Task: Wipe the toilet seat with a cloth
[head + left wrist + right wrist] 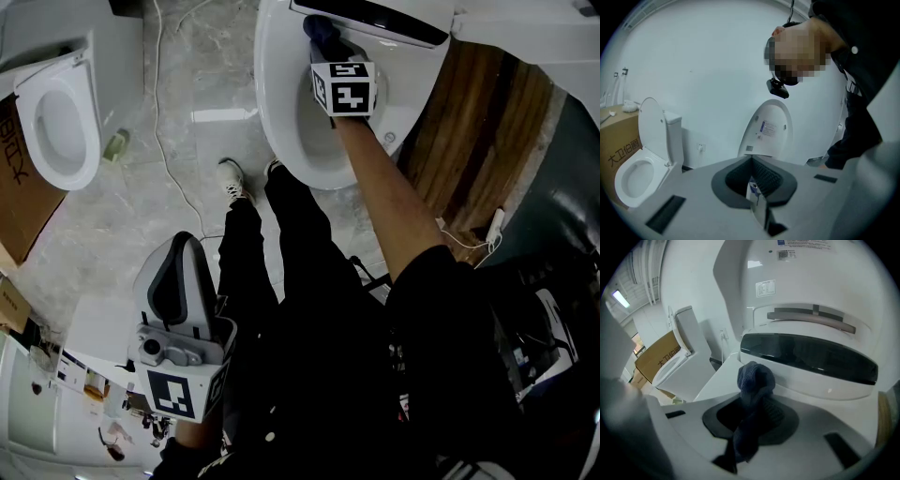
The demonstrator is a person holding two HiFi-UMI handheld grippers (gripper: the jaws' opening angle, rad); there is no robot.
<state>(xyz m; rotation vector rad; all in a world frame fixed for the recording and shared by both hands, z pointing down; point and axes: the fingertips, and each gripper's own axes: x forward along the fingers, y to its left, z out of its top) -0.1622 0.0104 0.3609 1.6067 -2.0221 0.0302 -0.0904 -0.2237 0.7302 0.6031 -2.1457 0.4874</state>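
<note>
Right gripper [328, 54]: the jaws are clamped on a dark blue cloth [322, 30]. We see the bunched end sticking out past the tips and a tail hanging back through the jaws.
Cloth position: at the rear of the toilet seat [277, 103], just in front of the black panel [375, 17]. In the right gripper view the cloth [754, 380] sits low over the white ledge under that panel. We cannot tell whether it presses on the ledge or rides just above it.
Lid: raised, standing behind the panel [801, 277].
Left gripper [180, 272]: held back by our hip, well apart from the toilet. In its own view the jaws [757, 187] are together, with nothing between them.
Key relation: the seat is an oval whose long axis runs from the black panel toward our feet. The cloth is at the far end of that axis, so all the unwiped ring lies on our side of the jaws, curving down both flanks.
Nearer hand: the right, by a wide margin. Its arm reaches across the bowl and hides the right flank of the ring from the head view, while the left flank is bare.
Judgement on next move: we would drag the cloth along the rim toward us, keeping the bunch flat on the surface.
Risk: the cloth's loose tail could dip into the bowl.
Surroundings: a second toilet [61, 122] stands off to the left on the floor [187, 169], clear of the work.
</note>
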